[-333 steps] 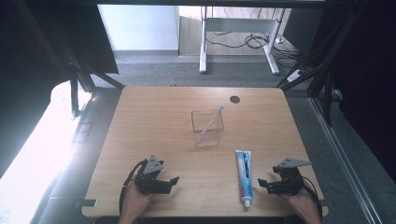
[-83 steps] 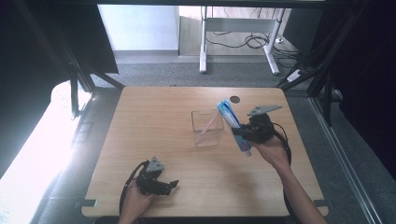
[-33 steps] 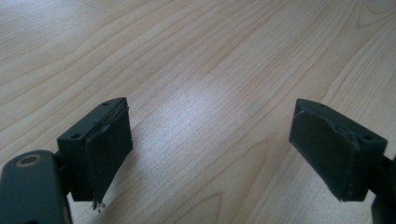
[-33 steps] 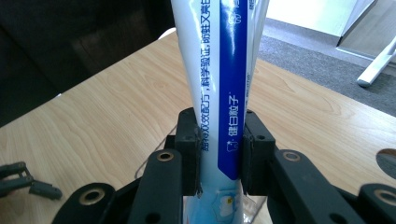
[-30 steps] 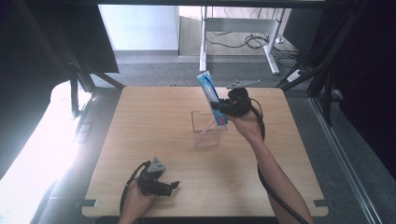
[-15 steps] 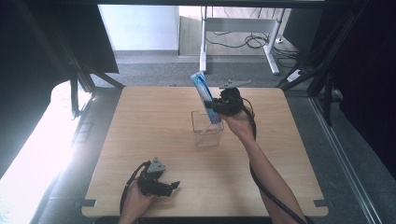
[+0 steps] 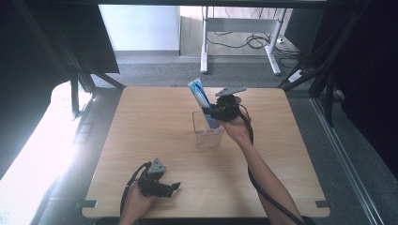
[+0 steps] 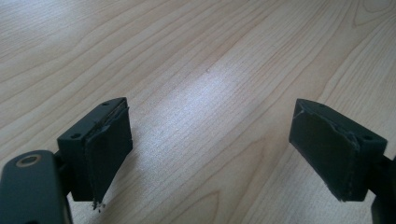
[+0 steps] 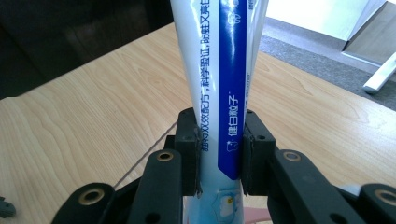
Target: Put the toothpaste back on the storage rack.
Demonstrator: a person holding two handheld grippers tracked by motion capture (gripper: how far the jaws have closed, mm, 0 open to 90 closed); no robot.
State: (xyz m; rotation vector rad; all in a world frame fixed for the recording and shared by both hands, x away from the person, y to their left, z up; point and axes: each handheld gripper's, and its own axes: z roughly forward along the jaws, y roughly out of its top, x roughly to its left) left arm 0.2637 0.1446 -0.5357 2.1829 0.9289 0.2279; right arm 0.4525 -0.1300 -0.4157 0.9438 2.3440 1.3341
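Daylight glare at left, dark surround, mild softness.

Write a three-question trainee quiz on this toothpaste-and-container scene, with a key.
1. True or false: the right tongs are shut on the toothpaste tube.
2. The clear container stands: A) on the floor, B) on the wooden table, C) on a shelf.
3. What do the left tongs hold?

Key: 1 true. 2 B. 3 Nothing; their jaws stand open over bare table.
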